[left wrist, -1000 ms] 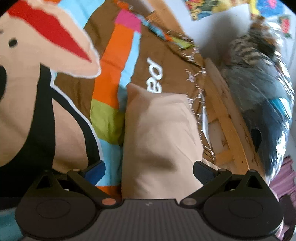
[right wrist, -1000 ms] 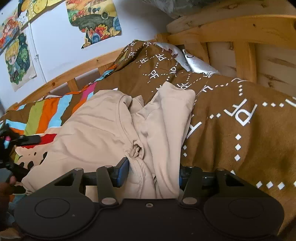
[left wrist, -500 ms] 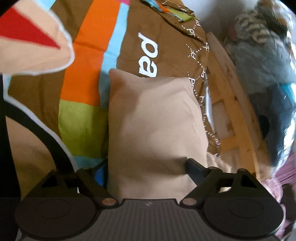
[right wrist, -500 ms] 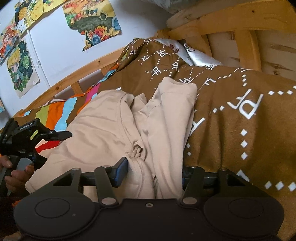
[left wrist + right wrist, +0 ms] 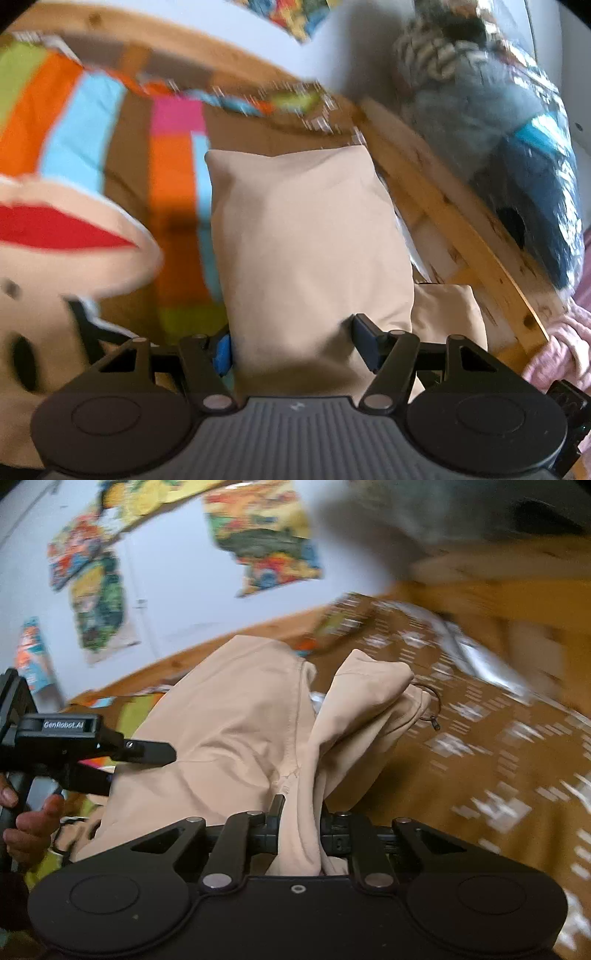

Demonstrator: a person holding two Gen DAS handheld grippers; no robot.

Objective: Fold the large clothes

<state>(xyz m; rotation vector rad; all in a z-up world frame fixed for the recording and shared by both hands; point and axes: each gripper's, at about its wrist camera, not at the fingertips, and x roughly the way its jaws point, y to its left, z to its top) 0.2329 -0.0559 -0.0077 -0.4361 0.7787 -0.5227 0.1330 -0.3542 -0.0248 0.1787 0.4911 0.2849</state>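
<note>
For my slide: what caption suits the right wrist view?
Right gripper clamps bunched beige garment above brown bedspread.

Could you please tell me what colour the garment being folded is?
Plain beige, no print; the garment shows best in the left wrist view.

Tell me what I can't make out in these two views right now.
- Left wrist view: whether the left gripper actually pinches the beige garment; cloth covers the fingertips.
- Right wrist view: the bedspread print is motion-blurred.
- Right wrist view: the garment's lower end, hidden behind the right gripper.
</note>
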